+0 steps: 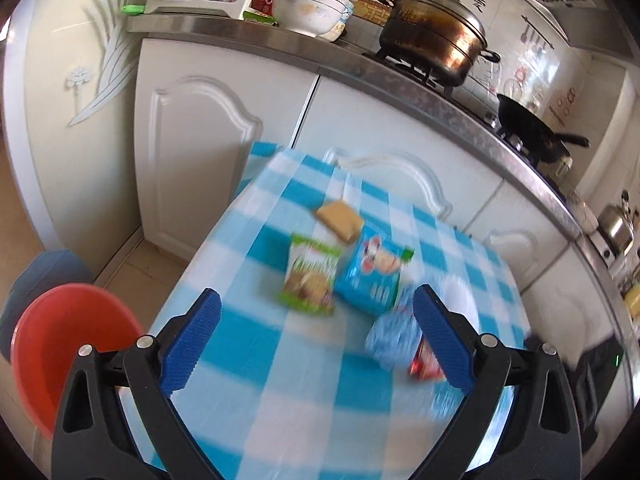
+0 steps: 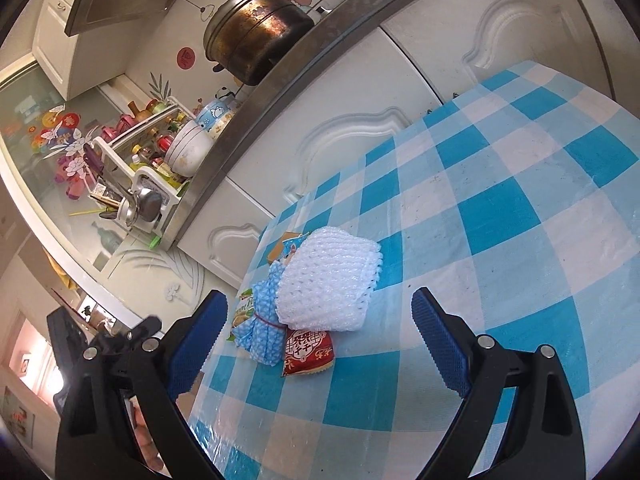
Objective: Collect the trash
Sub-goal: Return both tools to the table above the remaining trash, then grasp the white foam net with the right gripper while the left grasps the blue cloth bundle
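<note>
Trash lies on a blue-and-white checked table [image 1: 256, 360]. In the blurred left wrist view I see a green snack packet [image 1: 310, 276], a blue snack packet [image 1: 372, 276], a tan wafer-like piece [image 1: 340, 220], a blue crumpled bag [image 1: 394, 336] and a red sachet [image 1: 424, 364]. My left gripper [image 1: 316, 340] is open above the table, just short of the packets. In the right wrist view a white foam net [image 2: 328, 280], the blue tied bag [image 2: 260, 320] and the red sachet [image 2: 308, 352] lie ahead of my open right gripper [image 2: 320, 338]. Both grippers hold nothing.
A red-orange basin [image 1: 60, 344] stands on the floor left of the table, beside a blue stool [image 1: 44, 272]. White cabinets [image 1: 208, 140] and a counter with a steel pot [image 1: 436, 36], wok [image 1: 536, 132] and bowls [image 1: 308, 8] run behind the table.
</note>
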Demonstrator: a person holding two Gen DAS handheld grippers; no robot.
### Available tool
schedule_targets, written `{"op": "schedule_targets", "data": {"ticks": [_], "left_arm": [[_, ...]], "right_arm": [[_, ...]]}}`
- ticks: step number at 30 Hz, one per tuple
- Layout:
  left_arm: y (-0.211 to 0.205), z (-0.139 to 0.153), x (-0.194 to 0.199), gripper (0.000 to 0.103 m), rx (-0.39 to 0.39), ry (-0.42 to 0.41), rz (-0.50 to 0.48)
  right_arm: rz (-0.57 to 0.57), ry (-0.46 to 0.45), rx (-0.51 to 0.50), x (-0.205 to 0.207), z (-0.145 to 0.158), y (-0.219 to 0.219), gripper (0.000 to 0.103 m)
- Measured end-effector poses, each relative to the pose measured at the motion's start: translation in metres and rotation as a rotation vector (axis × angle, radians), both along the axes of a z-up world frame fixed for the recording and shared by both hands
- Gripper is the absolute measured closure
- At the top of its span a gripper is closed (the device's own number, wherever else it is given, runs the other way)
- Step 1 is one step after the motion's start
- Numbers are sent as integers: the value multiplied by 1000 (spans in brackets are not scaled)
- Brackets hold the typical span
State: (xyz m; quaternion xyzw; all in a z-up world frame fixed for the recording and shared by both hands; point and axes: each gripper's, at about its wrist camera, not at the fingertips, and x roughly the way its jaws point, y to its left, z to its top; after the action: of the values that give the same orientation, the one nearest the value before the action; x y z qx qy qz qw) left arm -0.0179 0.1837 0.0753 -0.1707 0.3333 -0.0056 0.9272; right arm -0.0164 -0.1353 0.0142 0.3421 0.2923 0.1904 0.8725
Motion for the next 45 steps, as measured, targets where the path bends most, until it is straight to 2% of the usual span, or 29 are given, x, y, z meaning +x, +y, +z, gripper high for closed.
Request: {"op": "schedule_targets", "data": {"ticks": [5, 9, 15, 18, 22, 25, 27, 28, 30, 33, 39, 45], "left_arm": [[-17, -5, 81, 6, -45, 62, 19], [-25, -22, 142, 6, -58, 154, 43], [-34, -51, 200, 6, -70, 288, 71], [-40, -61, 215, 7, -49, 337, 82], [-49, -64, 228, 7, 17, 367, 78], [-54, -64, 229, 14, 75, 374, 94], [-58, -64, 228, 25, 127, 378, 100], [-59, -65, 227, 27, 144, 378, 100], [-61, -64, 223, 40, 174, 379, 105], [-63, -62, 218, 50, 160, 370, 85], [-83, -63, 206, 53, 166, 376, -7], [-115, -66, 175, 53, 179, 382, -128]], "right_arm": [[-16, 6, 8, 3, -3, -9, 11], [-13, 29, 43, 8, -10, -14, 11], [-8, 28, 60, 9, -11, -17, 11], [-6, 33, 79, 9, -13, -19, 11], [-7, 42, 103, 10, -15, -22, 11], [-6, 45, 114, 10, -15, -23, 11], [-6, 47, 119, 10, -16, -24, 11], [-6, 48, 120, 9, -16, -24, 11], [-5, 48, 119, 9, -16, -24, 11], [-3, 48, 112, 10, -15, -23, 11], [-7, 50, 105, 9, -15, -23, 11], [-15, 55, 104, 9, -16, -25, 11]]}}
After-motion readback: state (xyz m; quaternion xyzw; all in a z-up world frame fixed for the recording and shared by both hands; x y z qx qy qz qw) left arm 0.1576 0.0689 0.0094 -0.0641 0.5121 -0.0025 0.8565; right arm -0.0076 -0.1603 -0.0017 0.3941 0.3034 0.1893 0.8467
